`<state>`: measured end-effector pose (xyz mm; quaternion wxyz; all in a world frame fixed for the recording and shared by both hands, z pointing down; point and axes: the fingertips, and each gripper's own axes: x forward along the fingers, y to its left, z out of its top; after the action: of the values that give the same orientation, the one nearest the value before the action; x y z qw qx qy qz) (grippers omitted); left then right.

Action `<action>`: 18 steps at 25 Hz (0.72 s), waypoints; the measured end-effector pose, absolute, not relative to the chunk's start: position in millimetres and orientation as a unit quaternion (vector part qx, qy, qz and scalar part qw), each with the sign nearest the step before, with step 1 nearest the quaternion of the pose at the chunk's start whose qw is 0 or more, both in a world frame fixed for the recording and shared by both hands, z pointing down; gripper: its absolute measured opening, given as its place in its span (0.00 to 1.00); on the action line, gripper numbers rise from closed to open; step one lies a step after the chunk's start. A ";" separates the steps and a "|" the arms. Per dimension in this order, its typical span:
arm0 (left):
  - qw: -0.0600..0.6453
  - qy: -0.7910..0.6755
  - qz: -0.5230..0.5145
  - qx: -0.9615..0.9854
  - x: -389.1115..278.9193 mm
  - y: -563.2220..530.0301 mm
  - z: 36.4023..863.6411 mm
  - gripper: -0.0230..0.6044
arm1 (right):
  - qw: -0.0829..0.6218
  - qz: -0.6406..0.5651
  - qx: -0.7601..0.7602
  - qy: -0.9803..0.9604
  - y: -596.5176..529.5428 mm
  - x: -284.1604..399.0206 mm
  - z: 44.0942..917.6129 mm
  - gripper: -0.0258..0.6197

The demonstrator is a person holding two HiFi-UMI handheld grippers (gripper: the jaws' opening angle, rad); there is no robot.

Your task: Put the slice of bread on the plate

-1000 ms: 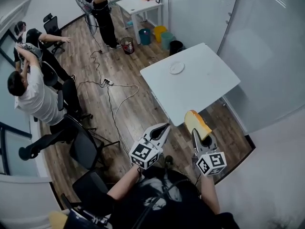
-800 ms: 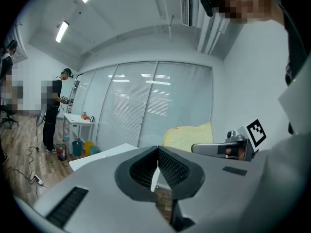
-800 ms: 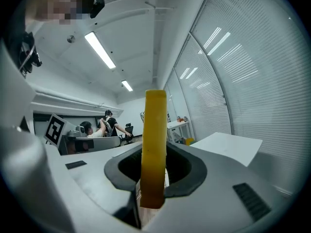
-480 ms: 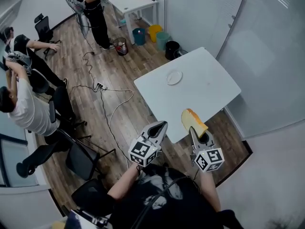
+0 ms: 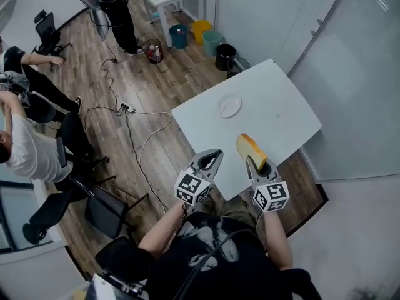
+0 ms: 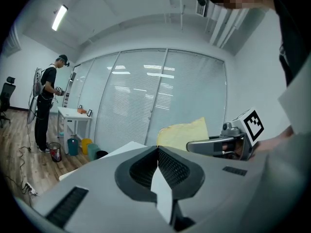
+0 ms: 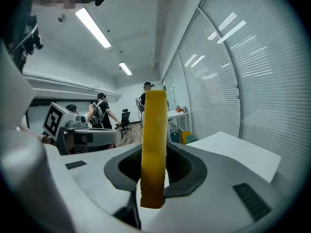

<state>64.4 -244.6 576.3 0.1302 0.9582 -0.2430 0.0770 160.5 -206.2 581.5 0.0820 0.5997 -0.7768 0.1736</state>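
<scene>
1. While the bread [image 5: 251, 150] is clear of any surface and pinched in my right hand-held gripper [image 5: 257, 165], the plate [image 5: 230, 106] lies bare on the table [image 5: 281, 114]. I judge the pickup done and the placing not yet done.
2. From the head view, the bread hangs over the table's near edge. It is well apart from the plate, which sits farther in, toward the table's middle.
3. In the right gripper view, the jaws are clenched on the lower part of the slice. It stands upright on its edge, thin side toward the camera, and most of it rises above the jaws.
4. My left hand-held gripper [image 5: 211, 158] carries nothing: its own view shows the jaws pressed together with no gap and nothing between them.
5. Both my arms reach out in front of me, side by side. Both hand-held grippers aim at the table and tip slightly downward, the left one short of the table's edge.
6. What is left, as I judge it: carry the bread across the table to the plate, bring it down, tip it flat and let go.
</scene>
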 end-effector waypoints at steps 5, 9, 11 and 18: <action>0.154 -0.280 0.111 0.941 87.5 -293.4 625.2 0.05 | 0.126 0.179 0.574 -0.789 -268.6 183.7 633.5 0.18; 0.187 -0.332 0.127 0.916 99.3 -339.9 651.5 0.05 | 0.195 0.174 0.546 -0.796 -326.0 206.3 685.2 0.18; 0.190 -0.350 0.134 0.907 101.5 -355.8 660.5 0.05 | 0.231 0.166 0.532 -0.797 -353.1 213.7 712.1 0.18; 0.203 -0.380 0.152 0.889 100.6 -385.9 694.1 0.05 | 0.385 0.066 0.505 -0.770 -440.1 228.1 783.4 0.18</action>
<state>100.6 -385.9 694.1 0.2034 0.8894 -0.3799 0.1524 228.1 -440.1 783.4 0.3850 0.5047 -0.7699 0.0656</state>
